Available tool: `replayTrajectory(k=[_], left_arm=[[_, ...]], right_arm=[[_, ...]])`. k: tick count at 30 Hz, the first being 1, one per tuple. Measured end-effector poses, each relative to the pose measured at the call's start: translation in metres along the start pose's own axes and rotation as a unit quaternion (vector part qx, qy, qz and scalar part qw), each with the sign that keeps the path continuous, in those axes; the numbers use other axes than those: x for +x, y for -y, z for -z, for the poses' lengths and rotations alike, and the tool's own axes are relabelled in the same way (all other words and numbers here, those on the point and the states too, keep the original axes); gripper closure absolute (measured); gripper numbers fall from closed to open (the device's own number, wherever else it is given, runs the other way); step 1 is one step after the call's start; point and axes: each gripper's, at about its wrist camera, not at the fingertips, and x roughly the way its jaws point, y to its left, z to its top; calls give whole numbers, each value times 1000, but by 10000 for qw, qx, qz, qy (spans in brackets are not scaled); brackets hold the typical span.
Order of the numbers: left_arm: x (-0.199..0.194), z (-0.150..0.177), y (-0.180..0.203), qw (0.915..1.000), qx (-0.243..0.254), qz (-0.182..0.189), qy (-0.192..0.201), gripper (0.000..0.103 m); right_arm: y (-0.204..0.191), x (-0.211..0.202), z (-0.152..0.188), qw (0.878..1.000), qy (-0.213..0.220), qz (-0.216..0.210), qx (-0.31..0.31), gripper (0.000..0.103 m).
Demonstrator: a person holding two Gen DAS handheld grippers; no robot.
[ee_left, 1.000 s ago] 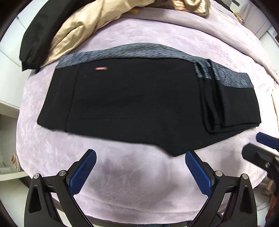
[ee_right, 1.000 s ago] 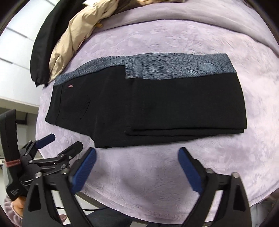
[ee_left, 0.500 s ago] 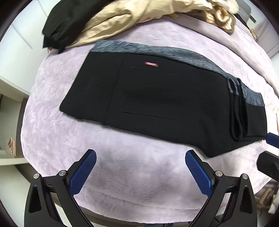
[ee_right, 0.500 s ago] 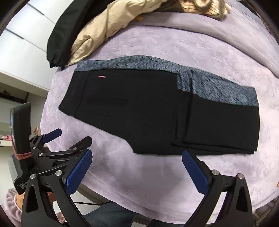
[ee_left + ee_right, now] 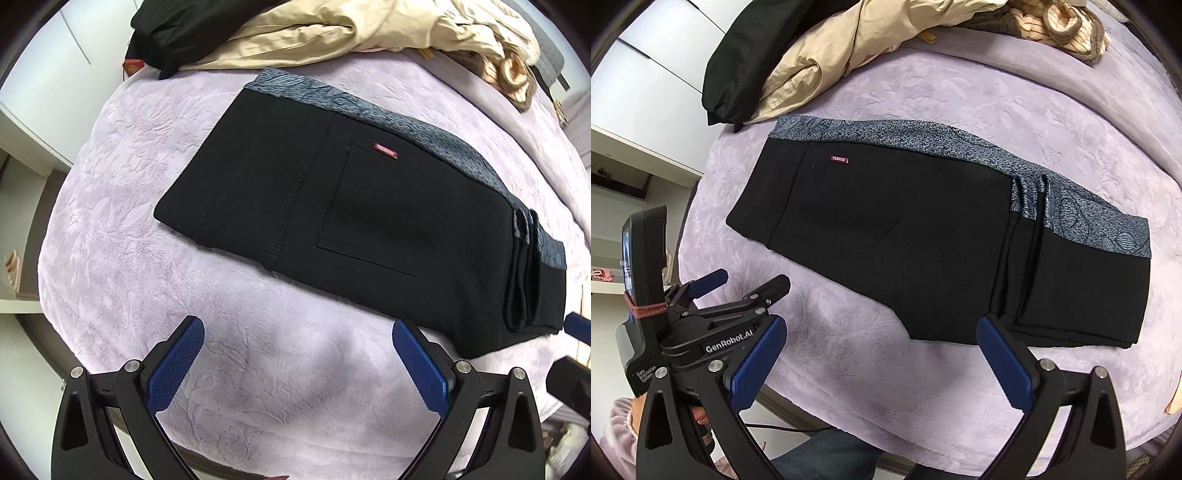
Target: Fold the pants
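Already the pants [image 5: 369, 221] lie flat on the lilac bedspread [image 5: 129, 240], folded part-way: in the right wrist view the waist end sits toward 9 o'clock, and the legs have been doubled back into a stacked block toward 3 o'clock, its layered edges showing as 2 or 3 dark ridges just right of centre. A patterned grey band [image 5: 923, 147] runs along the far edge from 10 o'clock to 3 o'clock, and a small red label [image 5: 838, 159] sits near 11 o'clock above a back pocket.

At the left, the left gripper [image 5: 297, 365] hovers over bare bedspread, fingers spread wide and holding nothing, apart from the near hem. At the right, the right gripper [image 5: 881, 358] is likewise released and empty, its right pad [image 5: 1004, 365] just in front of the stacked block's near corner; whether it touches the cloth I cannot tell.

By my reading, the step in hand is the reach between folds. The next move probably calls for each gripper to take 1 corner of one end, pinching all layers together, then carry it over the other end without dragging the stack askew.

Beyond, at 12 o'clock, a beige garment [image 5: 849, 48] and a black garment [image 5: 738, 66] lie heaped, clear of the work.
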Motion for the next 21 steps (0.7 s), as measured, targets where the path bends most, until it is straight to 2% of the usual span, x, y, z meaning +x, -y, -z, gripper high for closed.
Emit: replayTrajectory(k=[11, 15, 21], left_arm=[[14, -21, -37, 9991, -287, 300, 17, 1], [17, -29, -52, 9976, -542, 420, 36, 1], [25, -41, -67, 9972, -638, 375, 71, 1]], right_arm=[[-3, 3, -6, 10000, -51, 47, 3, 0], [-2, 3, -15, 10000, -25, 26, -12, 0], [4, 20, -35, 10000, -60, 44, 62, 0]])
